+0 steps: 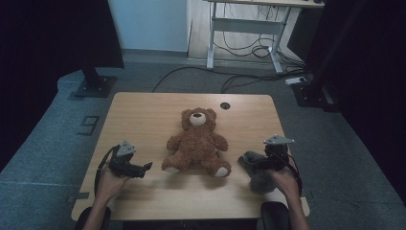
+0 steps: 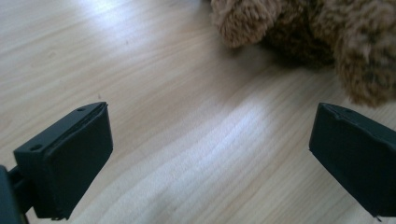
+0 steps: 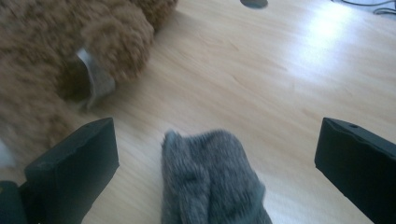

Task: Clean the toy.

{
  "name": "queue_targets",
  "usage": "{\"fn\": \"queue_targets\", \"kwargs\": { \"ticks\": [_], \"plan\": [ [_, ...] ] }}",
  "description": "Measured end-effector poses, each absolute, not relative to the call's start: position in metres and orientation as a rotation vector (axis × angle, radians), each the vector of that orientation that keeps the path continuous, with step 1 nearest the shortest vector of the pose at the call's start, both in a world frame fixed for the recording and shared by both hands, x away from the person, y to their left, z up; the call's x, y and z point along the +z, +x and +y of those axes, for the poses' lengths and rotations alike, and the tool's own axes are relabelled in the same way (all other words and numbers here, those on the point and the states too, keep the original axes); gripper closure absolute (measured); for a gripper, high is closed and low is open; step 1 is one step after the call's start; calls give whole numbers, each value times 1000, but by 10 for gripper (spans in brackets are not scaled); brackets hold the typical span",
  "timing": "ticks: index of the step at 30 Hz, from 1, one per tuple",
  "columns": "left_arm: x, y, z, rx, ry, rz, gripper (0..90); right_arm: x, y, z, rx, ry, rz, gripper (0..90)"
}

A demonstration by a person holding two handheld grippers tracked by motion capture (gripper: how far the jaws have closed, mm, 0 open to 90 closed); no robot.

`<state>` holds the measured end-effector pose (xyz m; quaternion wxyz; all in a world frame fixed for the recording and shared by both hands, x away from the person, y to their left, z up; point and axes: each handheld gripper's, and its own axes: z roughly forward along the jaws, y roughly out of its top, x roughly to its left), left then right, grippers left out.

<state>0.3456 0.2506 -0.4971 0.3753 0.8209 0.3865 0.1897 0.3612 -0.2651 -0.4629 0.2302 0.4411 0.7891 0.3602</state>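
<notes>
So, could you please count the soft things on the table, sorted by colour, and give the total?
Brown: 1, the teddy bear in the middle of the table.
Grey: 1, the knitted piece lying between the open jaws of the right claw.
Total: 2

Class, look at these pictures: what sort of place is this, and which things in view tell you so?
Probably a lab or office workroom rigged for recording. A wooden table stands on grey carpet, dark curtains hang at both sides, and cables trail under a height-adjustable desk behind. A teddy bear sits on the table as a test prop.
</notes>
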Motion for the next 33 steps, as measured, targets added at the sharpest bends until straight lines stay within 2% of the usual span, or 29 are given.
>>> {"fn": "queue_targets", "kwargs": {
  "ticks": [9,25,33],
  "plan": [
    [-516,337,253,478,2133,1019,0,-491,349,-284,949,1283,2156,0],
    [-546,337,256,422,2214,1082,0,-549,348,-283,837,1321,2279,0],
    [-548,338,256,405,2207,1098,0,-556,345,-288,931,1316,2228,0]
  ]
}}
